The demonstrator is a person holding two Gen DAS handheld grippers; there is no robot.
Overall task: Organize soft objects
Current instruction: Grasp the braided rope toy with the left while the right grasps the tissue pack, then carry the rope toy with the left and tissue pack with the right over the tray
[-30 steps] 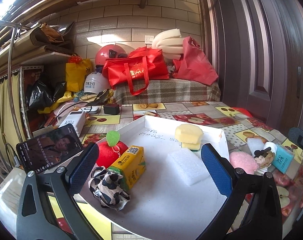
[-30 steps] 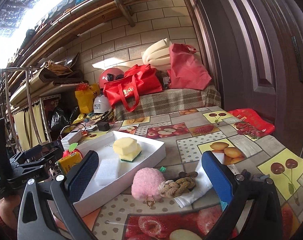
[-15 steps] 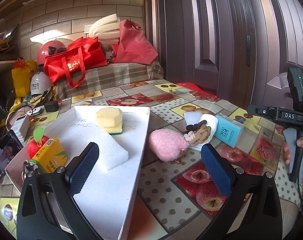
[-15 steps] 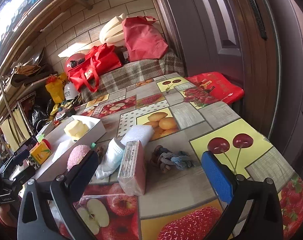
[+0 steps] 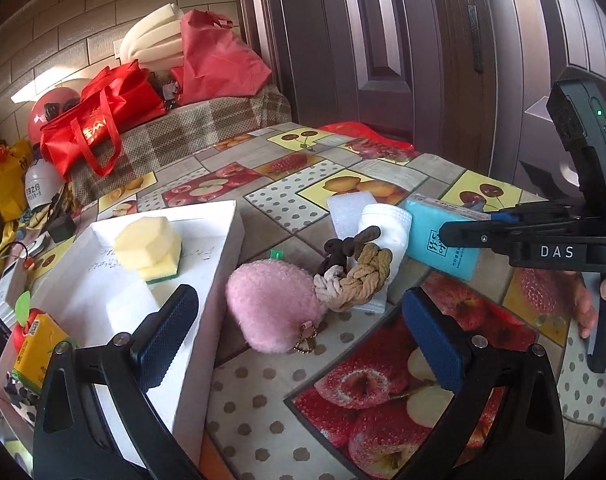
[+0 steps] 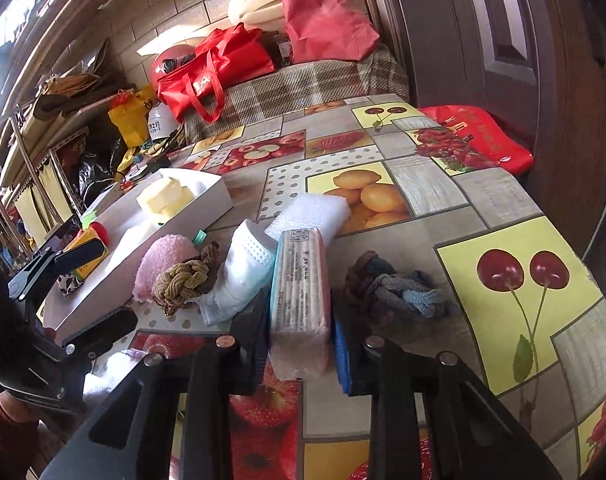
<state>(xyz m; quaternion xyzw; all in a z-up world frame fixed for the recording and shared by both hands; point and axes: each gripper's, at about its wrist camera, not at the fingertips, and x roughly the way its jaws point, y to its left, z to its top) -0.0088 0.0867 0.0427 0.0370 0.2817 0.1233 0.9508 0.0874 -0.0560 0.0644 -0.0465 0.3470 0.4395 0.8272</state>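
Note:
My right gripper is shut on a pack of tissues, its pads pressing both long sides; the left wrist view shows the pack's teal face. My left gripper stands open just in front of a pink fluffy pompom on the tablecloth, touching nothing. Beside the pompom lie braided brown and beige hair ties, a white rolled cloth and a white foam block. A blue-grey braided tie lies right of the pack. The white tray holds a yellow sponge.
A yellow juice carton and a red apple toy sit at the tray's left end. Red bags and a helmet are piled on a checked bench behind the table. A dark door stands close on the right.
My left gripper swung right from over the tray to the pink pompom. My right gripper came down over the tissue pack and closed from wide open onto it.

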